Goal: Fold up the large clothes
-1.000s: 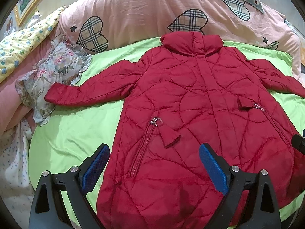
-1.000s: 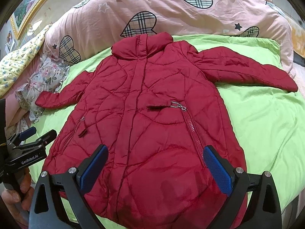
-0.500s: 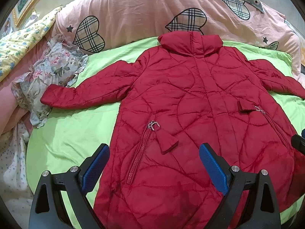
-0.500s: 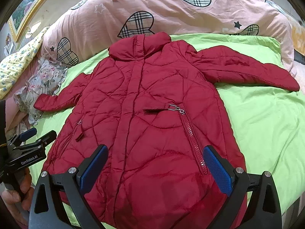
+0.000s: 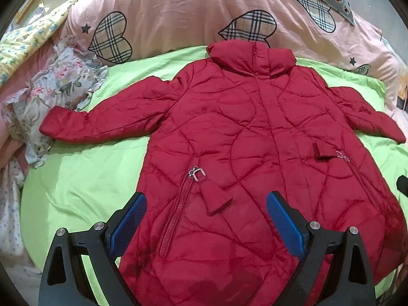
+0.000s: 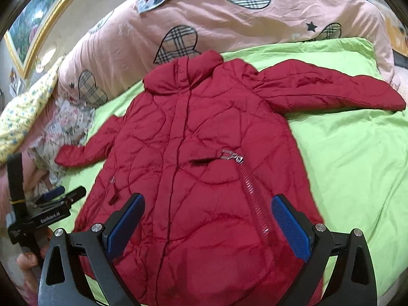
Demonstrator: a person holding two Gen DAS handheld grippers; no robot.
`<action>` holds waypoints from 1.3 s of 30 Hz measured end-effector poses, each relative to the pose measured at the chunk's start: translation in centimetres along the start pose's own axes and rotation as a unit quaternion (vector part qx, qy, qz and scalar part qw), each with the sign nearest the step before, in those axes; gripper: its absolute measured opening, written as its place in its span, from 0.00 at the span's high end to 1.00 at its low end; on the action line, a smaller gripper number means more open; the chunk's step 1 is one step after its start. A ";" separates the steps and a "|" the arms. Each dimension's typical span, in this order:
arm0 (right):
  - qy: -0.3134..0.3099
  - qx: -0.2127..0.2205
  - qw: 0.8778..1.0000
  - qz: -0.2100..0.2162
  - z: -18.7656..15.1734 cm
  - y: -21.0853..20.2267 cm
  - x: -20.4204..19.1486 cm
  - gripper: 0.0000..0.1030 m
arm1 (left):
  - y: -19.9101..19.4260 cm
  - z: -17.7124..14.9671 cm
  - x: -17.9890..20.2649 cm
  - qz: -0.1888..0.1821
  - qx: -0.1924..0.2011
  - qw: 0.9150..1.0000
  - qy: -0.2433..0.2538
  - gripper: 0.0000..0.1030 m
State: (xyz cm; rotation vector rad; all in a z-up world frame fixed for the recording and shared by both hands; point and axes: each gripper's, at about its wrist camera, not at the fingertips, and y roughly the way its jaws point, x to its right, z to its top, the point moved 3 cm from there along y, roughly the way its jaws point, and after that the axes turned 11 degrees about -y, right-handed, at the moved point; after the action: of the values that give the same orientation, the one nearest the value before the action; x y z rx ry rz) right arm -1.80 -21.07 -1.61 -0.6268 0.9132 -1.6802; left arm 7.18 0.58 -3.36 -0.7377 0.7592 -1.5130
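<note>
A red quilted coat [image 5: 242,137] lies flat and front-up on a green sheet [image 5: 76,183], collar toward the pillows, both sleeves spread out. It also shows in the right wrist view [image 6: 199,158]. My left gripper [image 5: 204,219] is open and empty, hovering over the coat's lower left part near the pocket zipper [image 5: 196,174]. My right gripper [image 6: 207,219] is open and empty over the coat's lower right part, beside its pocket zipper [image 6: 252,188]. The left gripper also shows at the left edge of the right wrist view [image 6: 63,193].
A pink duvet with plaid hearts [image 5: 178,15] is piled behind the coat. A floral garment [image 5: 56,86] lies by the left sleeve cuff. A yellow floral quilt [image 5: 23,40] is far left. Green sheet lies bare right of the coat [image 6: 357,165].
Both grippers have moved a little forward over the coat, and the right one has turned right. Both stay open. The coat has not moved.
</note>
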 end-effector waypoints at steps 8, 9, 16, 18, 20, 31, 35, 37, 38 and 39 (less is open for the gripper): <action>0.052 0.029 0.998 -0.025 1.4 -1.8 6.2 0.03 | 1.3 1.3 -0.3 -0.006 0.008 1.000 -0.010 0.07; 0.057 0.038 0.997 -0.027 1.6 -2.1 7.1 0.03 | 1.5 1.4 -0.4 -0.009 0.007 1.000 -0.010 0.07; 0.110 0.098 0.987 -0.060 2.8 -4.1 15.8 0.07 | 2.3 2.3 -0.8 -0.039 0.014 0.998 -0.045 0.07; 0.126 0.097 0.985 -0.073 2.8 -3.9 17.9 0.12 | 2.5 2.3 -0.9 -0.035 0.016 0.998 -0.048 0.07; 0.144 0.099 0.981 -0.083 2.8 -3.6 20.7 0.20 | 2.9 2.2 -0.8 -0.026 0.017 0.998 -0.046 0.07; 0.248 0.127 0.957 -0.080 3.7 1.0 32.7 0.48 | 6.0 2.4 0.4 -0.022 -0.003 0.999 -0.040 0.07; 0.272 0.133 0.949 -0.092 4.0 2.6 36.1 0.49 | 7.5 2.5 0.8 -0.017 -0.015 0.999 -0.035 0.07; 0.288 0.133 0.944 -0.094 4.0 3.5 37.8 0.52 | 8.2 2.7 1.0 -0.015 -0.018 0.999 -0.034 0.07; 0.292 0.135 0.942 -0.095 4.1 3.8 38.5 0.53 | 8.5 2.7 1.1 -0.013 -0.019 0.999 -0.033 0.07; 0.294 0.136 0.941 -0.097 4.2 4.0 38.9 0.53 | 8.9 2.7 1.2 -0.012 -0.021 0.999 -0.032 0.07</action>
State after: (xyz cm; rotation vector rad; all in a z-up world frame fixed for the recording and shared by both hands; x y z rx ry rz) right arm -7.54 -59.89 -4.06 -0.0115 1.0233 -2.1808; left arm 14.45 -1.27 -8.98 -0.8263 0.7377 -1.4911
